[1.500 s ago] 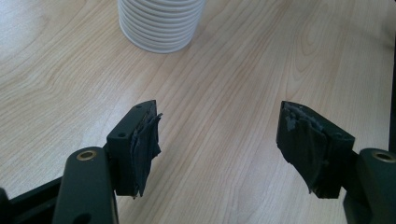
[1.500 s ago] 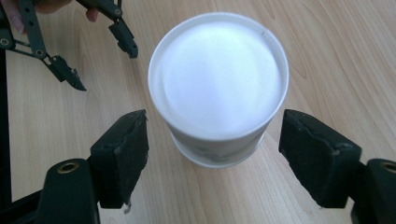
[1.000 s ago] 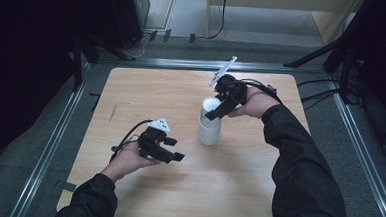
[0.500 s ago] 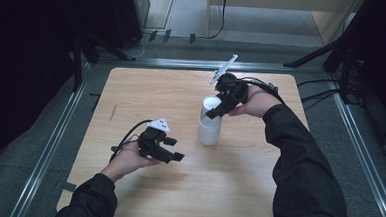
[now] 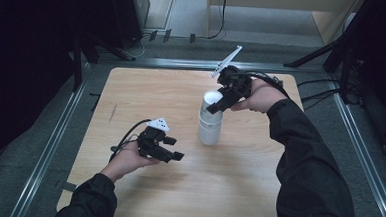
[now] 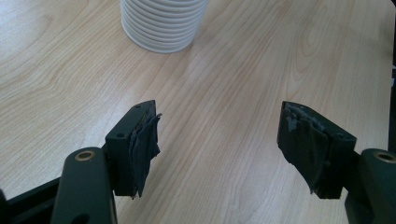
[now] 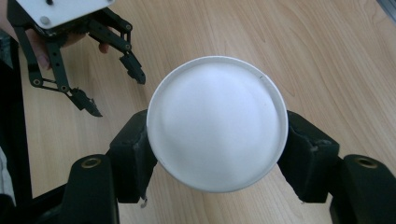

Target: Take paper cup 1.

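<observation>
Clamping the smooth round top cup [image 7: 217, 123] between its torn black pads, your right gripper [image 7: 217, 154] has just been closing. That cup sits atop the ribbed white cup stack [image 5: 210, 127] mid-table. Your left gripper [image 6: 217, 144] hangs spread and empty over the pale wood-grain table [image 5: 256, 192], near the stack.

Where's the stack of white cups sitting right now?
In the high view the stack of white cups stands upright just right of the table's middle, with the right gripper at its top cup and the left gripper open, nearer the person.
</observation>
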